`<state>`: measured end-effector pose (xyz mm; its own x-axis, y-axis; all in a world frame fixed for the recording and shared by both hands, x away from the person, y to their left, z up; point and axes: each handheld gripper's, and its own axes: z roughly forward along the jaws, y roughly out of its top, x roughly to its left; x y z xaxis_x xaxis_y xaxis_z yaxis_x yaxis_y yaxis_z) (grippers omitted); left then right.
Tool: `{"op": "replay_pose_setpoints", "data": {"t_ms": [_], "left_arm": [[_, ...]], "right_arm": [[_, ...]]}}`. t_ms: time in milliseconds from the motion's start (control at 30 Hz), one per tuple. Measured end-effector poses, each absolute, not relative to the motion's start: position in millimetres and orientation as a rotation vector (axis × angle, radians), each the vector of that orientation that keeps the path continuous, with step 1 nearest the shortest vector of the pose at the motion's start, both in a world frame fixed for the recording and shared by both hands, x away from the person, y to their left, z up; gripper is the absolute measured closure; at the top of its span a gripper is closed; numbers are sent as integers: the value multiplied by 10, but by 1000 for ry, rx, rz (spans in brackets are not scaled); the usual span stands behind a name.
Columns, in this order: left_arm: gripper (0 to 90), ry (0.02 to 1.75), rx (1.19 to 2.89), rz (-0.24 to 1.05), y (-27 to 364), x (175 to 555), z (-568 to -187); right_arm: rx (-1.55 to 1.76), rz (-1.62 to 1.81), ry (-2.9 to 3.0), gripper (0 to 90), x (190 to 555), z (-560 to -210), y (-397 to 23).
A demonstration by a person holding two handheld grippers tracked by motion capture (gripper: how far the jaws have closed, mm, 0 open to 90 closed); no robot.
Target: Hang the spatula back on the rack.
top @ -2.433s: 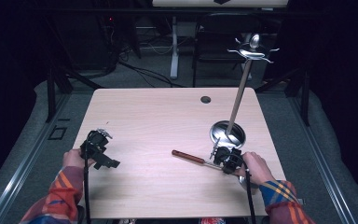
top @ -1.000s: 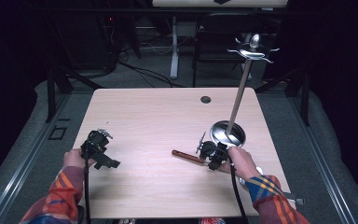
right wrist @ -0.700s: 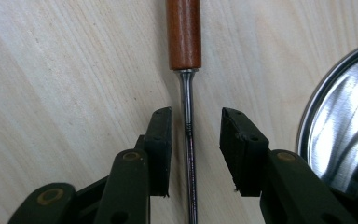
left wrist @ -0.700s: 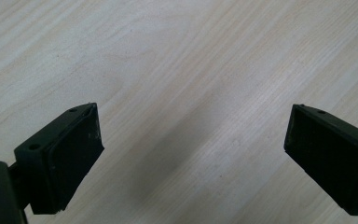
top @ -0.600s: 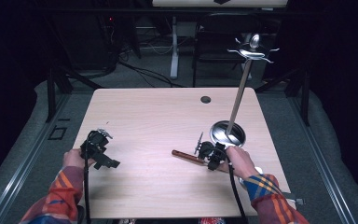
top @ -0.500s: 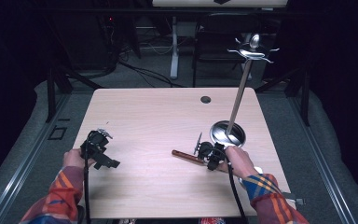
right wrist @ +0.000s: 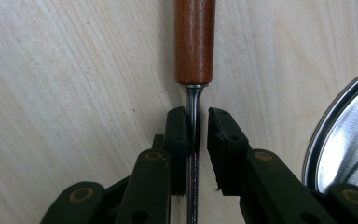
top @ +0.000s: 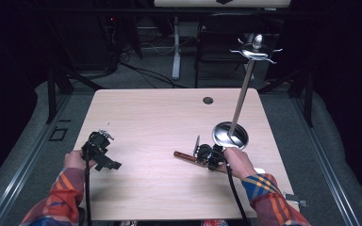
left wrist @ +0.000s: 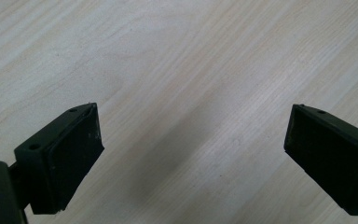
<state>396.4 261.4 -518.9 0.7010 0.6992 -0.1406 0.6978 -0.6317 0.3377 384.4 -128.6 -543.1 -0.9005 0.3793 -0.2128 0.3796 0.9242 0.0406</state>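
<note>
**A:** On the near right of the bench [top: 160, 117], what have you got there?

**B:** A long tool [top: 185, 156] lying flat, just beside the round foot [top: 226, 134] of the steel stand [top: 242, 89]. It has a wooden handle [right wrist: 194, 42] and a thin metal stem [right wrist: 193, 100]. I can't see its other end; my hand covers it.

**A:** Are your right tongs [right wrist: 196, 116] on it?

**B:** Almost. They have just been closing, and the stem runs right between them. One pad looks to be against it. The other has a thin gap, so I'm not squeezing yet.

**A:** And the left tongs [left wrist: 191, 135]?

**B:** Wide apart, with nothing in them, over bare wood on the left side.

**A:** How will the tool feel?

**B:** Light and stiff, I think. It won't bend or break. But the stem is smooth, round and skinny, so it may roll or slip between the pads. The wood end is likely heavier, so it may dip down when I lift.

**A:** So where is the best place to hold?

**B:** Close to the handle, where I am now. That keeps the heavy part near the pads. I'd squeeze firmly and lift slowly. The wood would be fatter and less slippery to grab, if this hold slides.
</note>
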Motion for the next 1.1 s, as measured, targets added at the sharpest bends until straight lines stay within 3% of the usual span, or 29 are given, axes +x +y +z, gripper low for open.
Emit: {"op": "replay_pose_setpoints", "data": {"t_ms": [167,600,1100], "left_arm": [[39,1087,2545,6,2616,3963,-5187],[39,1089,2544,5,2616,3961,-5187],[39,1092,2542,9,2618,3959,-5182]], "right_arm": [[560,-19,2872,835,3852,-5459,-1266],[554,-2,2870,846,3847,-5452,-1272],[632,172,2822,847,3798,-5187,-1414]]}}
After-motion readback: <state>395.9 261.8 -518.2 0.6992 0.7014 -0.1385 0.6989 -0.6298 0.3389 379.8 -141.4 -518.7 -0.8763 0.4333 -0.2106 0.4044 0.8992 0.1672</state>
